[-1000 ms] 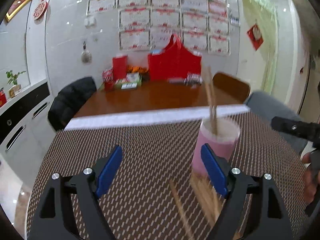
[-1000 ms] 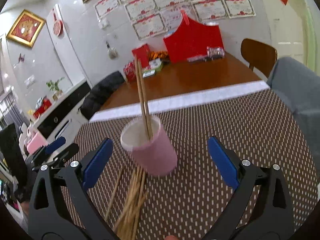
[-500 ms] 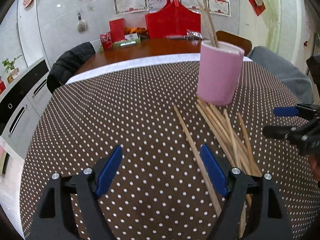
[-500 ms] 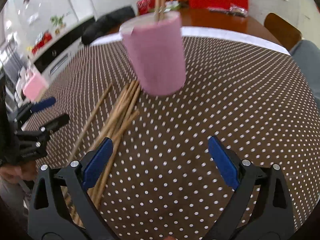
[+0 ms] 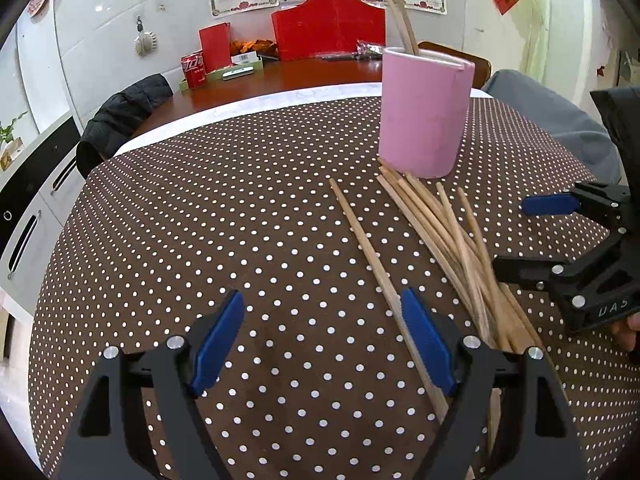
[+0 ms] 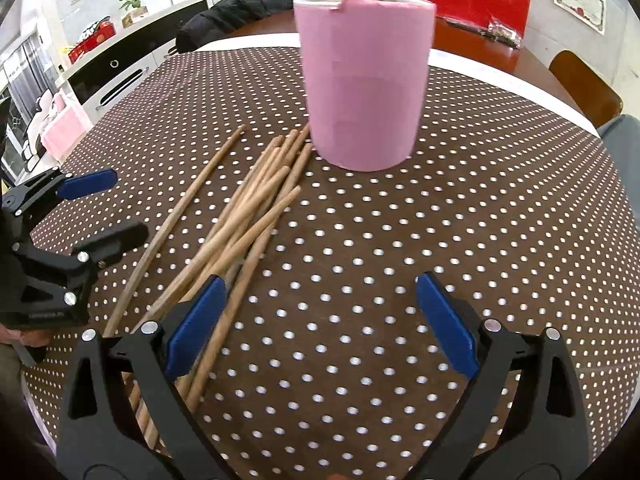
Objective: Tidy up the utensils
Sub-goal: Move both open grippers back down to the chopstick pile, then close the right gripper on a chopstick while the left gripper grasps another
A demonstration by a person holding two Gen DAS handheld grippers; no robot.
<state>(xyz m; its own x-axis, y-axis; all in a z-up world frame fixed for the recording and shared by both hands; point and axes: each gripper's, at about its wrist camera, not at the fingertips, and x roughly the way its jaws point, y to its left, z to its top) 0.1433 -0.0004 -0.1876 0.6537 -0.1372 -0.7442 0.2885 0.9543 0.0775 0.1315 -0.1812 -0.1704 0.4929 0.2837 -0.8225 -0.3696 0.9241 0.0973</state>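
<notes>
matt pale wooden chopsticks [image 6: 256, 204], a smooth matt pink holder [image 6: 364, 80], dotted brown cloth [image 5: 240, 208], glossy far wooden table [image 5: 304, 74].

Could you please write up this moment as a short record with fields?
surface: brown tablecloth with white dots
container: pink cup, upright, with two chopsticks standing in it
loose items: pile of chopsticks lying on the cloth beside the cup's base; one single chopstick slightly apart on the left gripper's side
left gripper: open, empty, low over the cloth beside the single chopstick
right gripper: open, empty, at the near end of the pile
background: red bag on a wooden table
</notes>
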